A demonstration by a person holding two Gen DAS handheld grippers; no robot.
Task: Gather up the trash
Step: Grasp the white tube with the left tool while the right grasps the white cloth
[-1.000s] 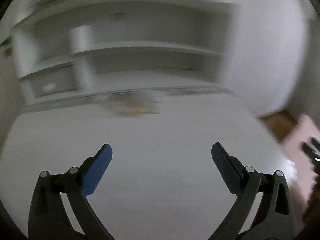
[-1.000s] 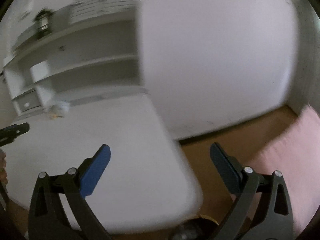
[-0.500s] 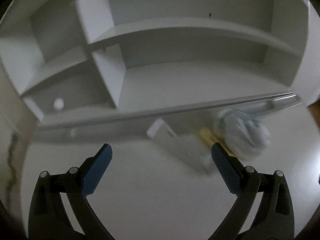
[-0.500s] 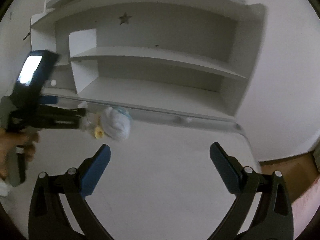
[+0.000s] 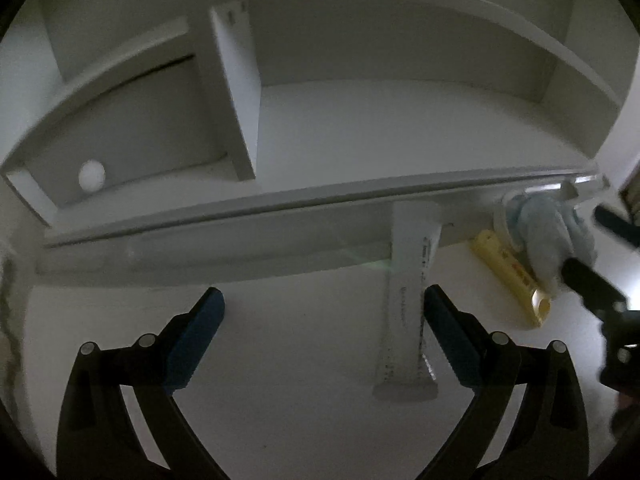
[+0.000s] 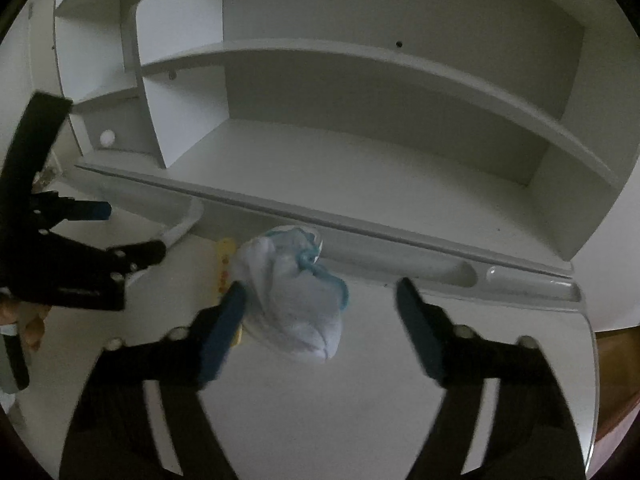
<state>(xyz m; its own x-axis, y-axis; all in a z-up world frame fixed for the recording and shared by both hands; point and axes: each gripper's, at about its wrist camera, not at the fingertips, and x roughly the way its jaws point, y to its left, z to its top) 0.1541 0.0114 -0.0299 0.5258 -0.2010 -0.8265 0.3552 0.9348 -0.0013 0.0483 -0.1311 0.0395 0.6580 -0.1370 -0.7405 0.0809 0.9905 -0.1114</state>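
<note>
A crumpled white and blue bundle (image 6: pixel 296 300) lies on the white desk (image 6: pixel 360 400) below the shelf unit. My right gripper (image 6: pixel 320 312) is open with the bundle between its fingers, nearer the left finger. A yellow tube (image 5: pixel 508 280) lies beside the bundle (image 5: pixel 540 236). A long white wrapper (image 5: pixel 406 320) lies on the desk, leaning against the shelf's front ledge. My left gripper (image 5: pixel 322 304) is open and empty, the wrapper just inside its right finger. The left gripper also shows at the left of the right wrist view (image 6: pixel 132 232).
A white shelf unit (image 6: pixel 360 128) with bare compartments stands at the back of the desk. A small drawer with a round white knob (image 5: pixel 92 174) sits at its lower left. The desk's right edge (image 6: pixel 592 360) drops to a wooden floor.
Both grippers have moved in close to the trash. The right gripper has come up around the bundle. The left gripper has closed in on the white wrapper.
</note>
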